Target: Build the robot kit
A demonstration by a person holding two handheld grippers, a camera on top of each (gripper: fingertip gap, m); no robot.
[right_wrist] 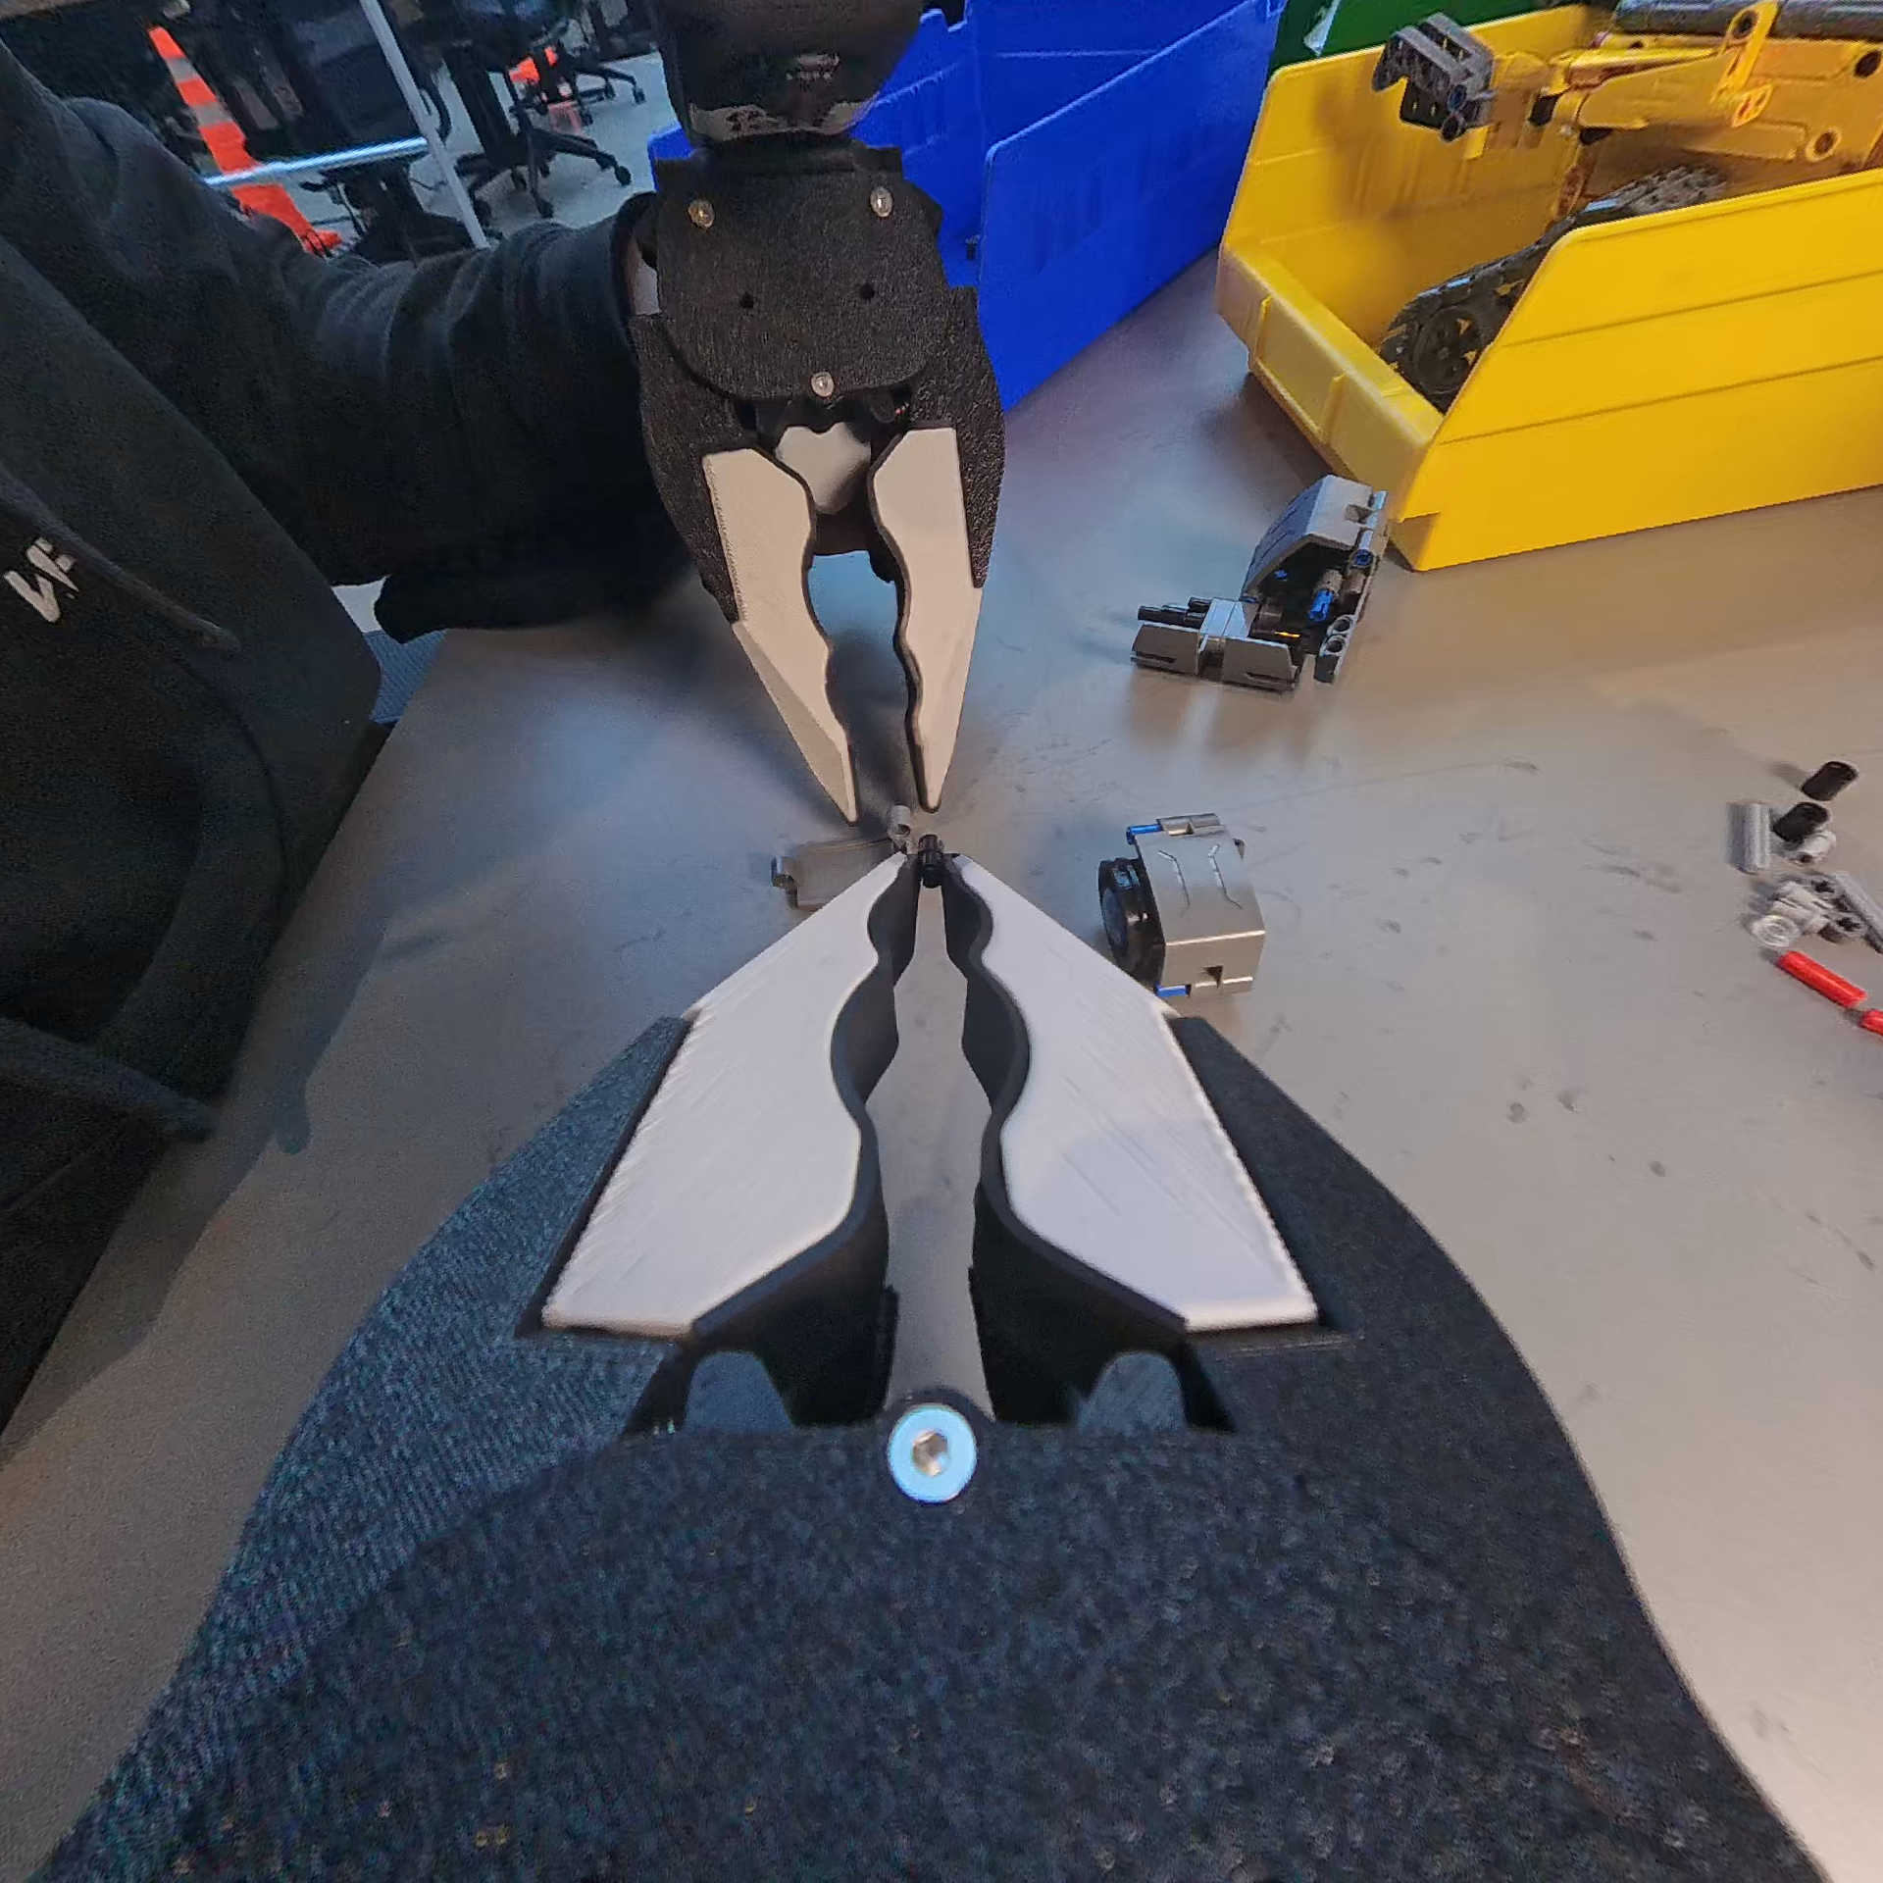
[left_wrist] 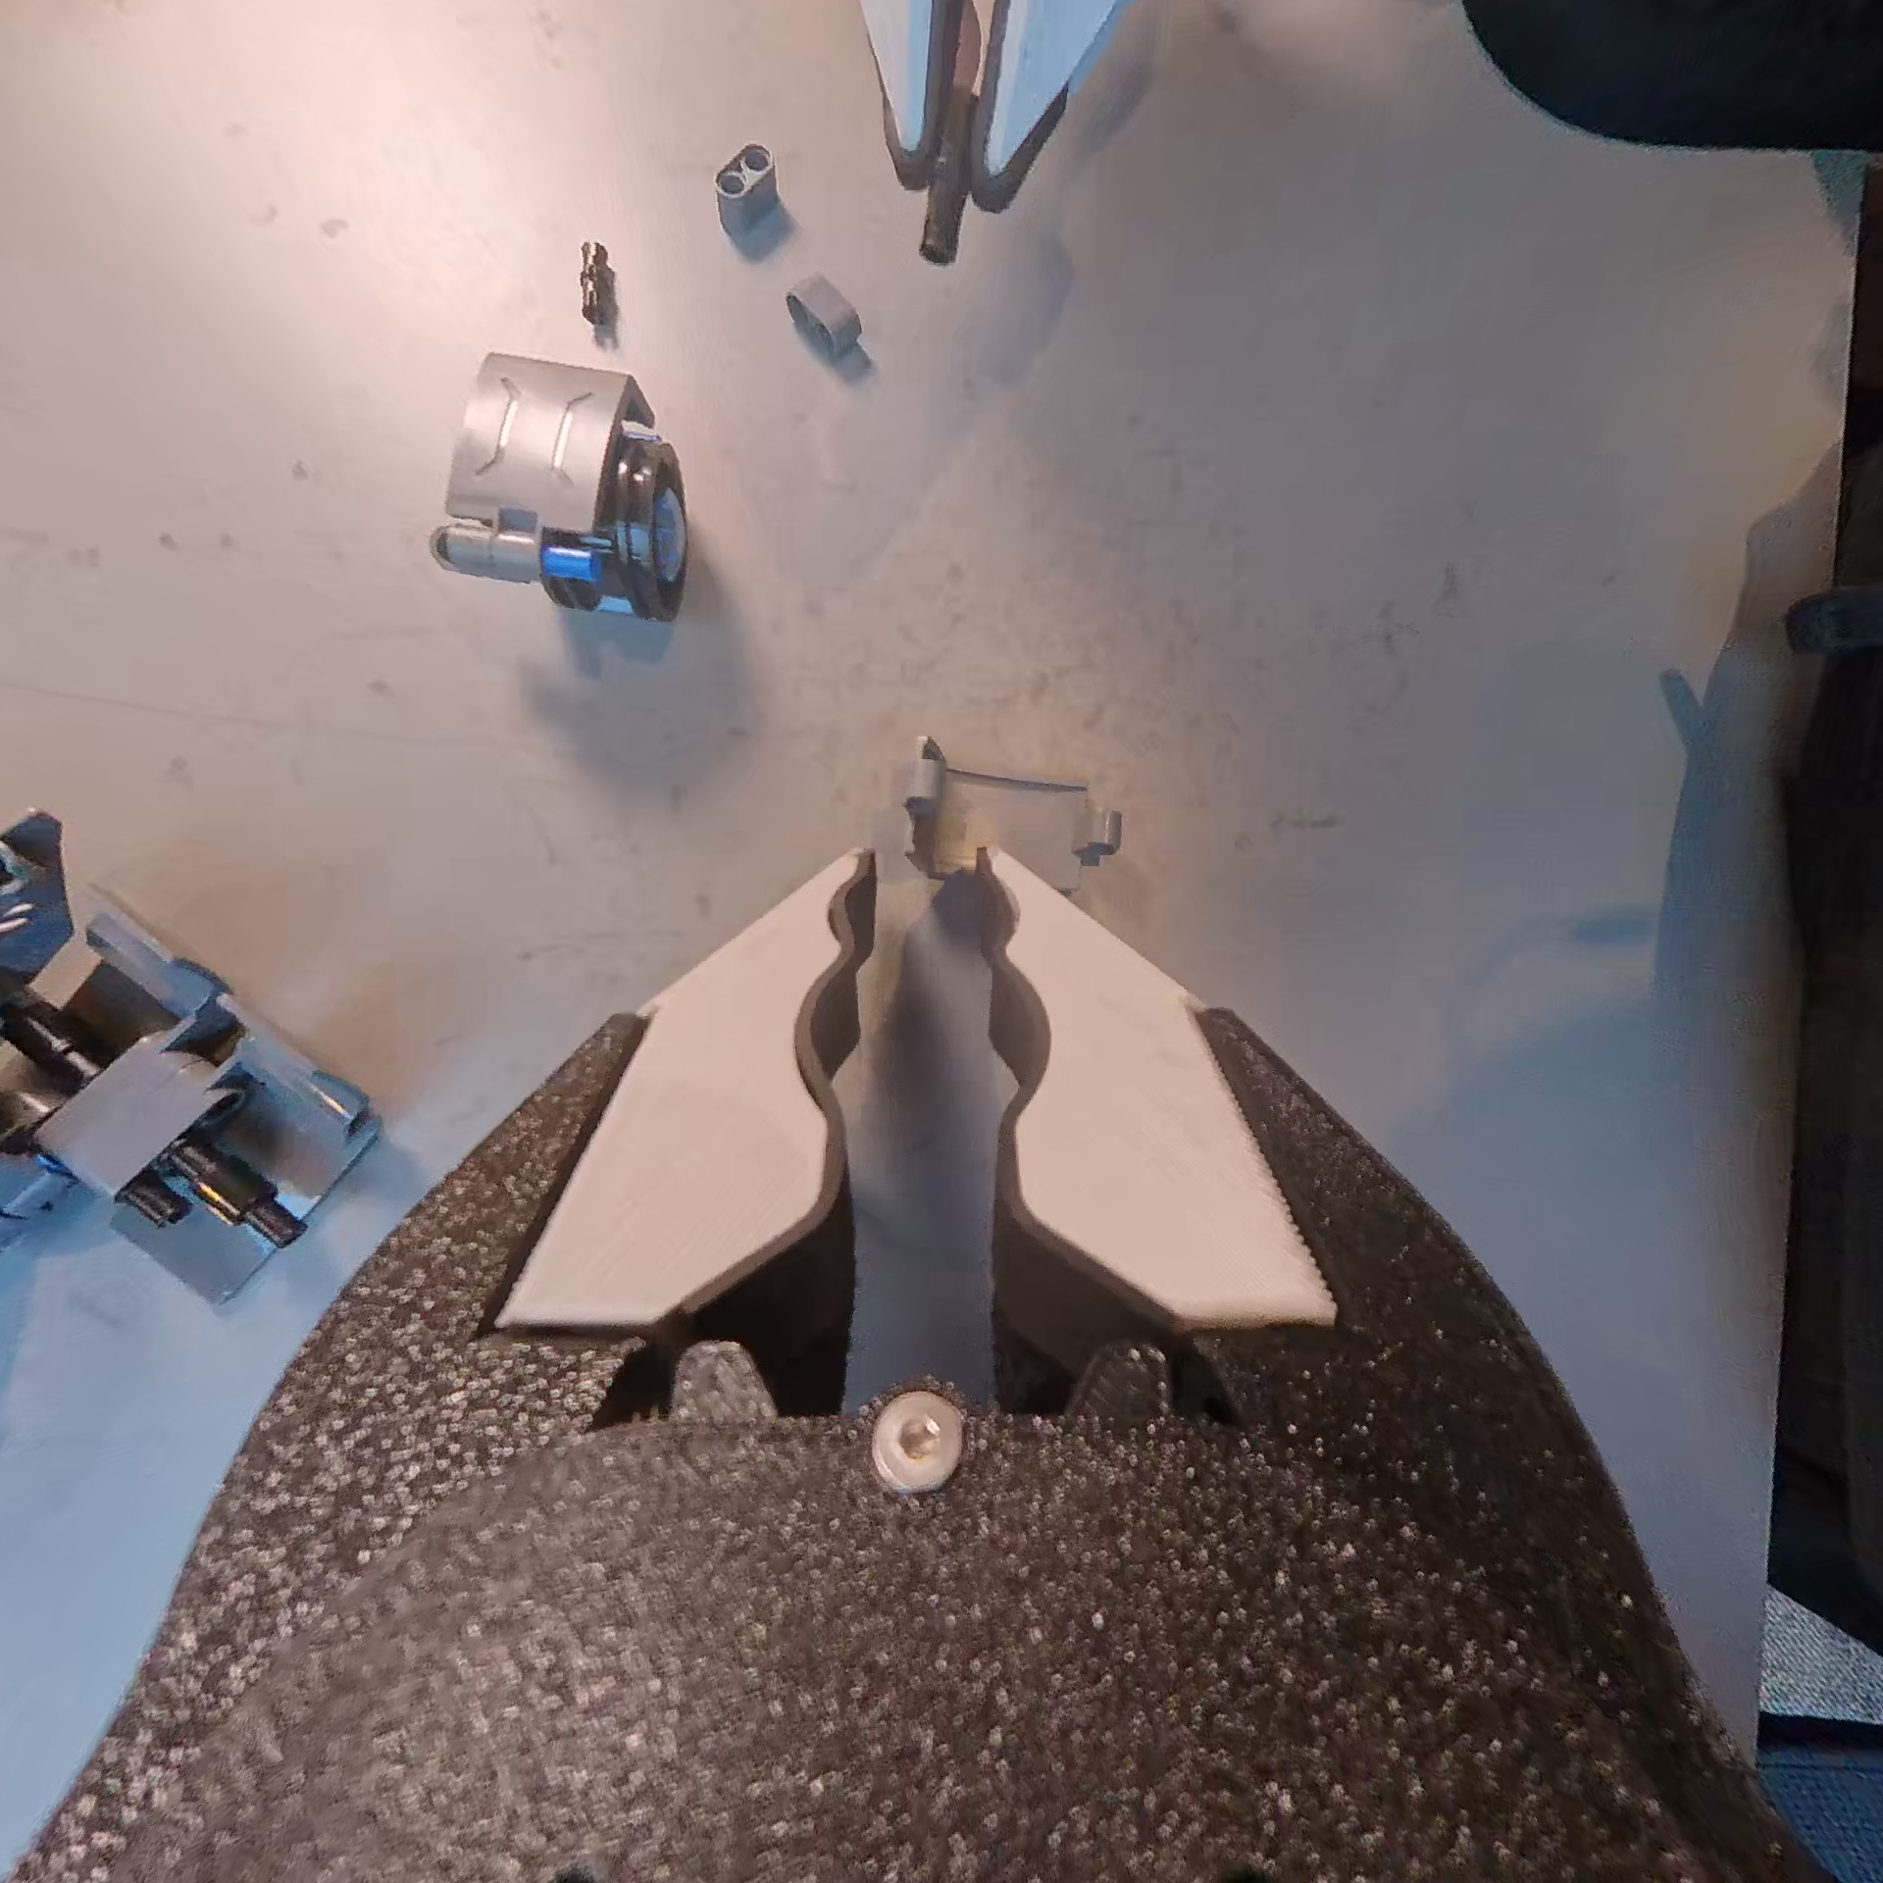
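Observation:
My left gripper (left_wrist: 927, 861) is shut on one end of a flat grey panel piece (left_wrist: 1019, 810) and holds it low over the grey table (left_wrist: 1325, 509). My right gripper (right_wrist: 925, 866) is shut on a small black pin (right_wrist: 929, 854), its tip pointing at the panel's end connector (right_wrist: 901, 821). In the right wrist view the left gripper (right_wrist: 892, 805) faces mine, tip to tip, with the panel (right_wrist: 830, 864) lying to the left. In the left wrist view the right gripper (left_wrist: 956, 189) comes in from the top with the pin (left_wrist: 937, 224) sticking out.
A grey drum-shaped assembly with a black wheel (left_wrist: 566, 489) (right_wrist: 1187, 917) lies close by. Two small grey connectors (left_wrist: 754, 194) (left_wrist: 825, 321) and a black pin (left_wrist: 599, 280) lie beyond. A grey block assembly (right_wrist: 1263, 601), a yellow bin (right_wrist: 1630, 408), a blue bin (right_wrist: 1100, 153) and loose small parts (right_wrist: 1804, 866) stand farther off. There is about 10 cm between the tips of the two grippers.

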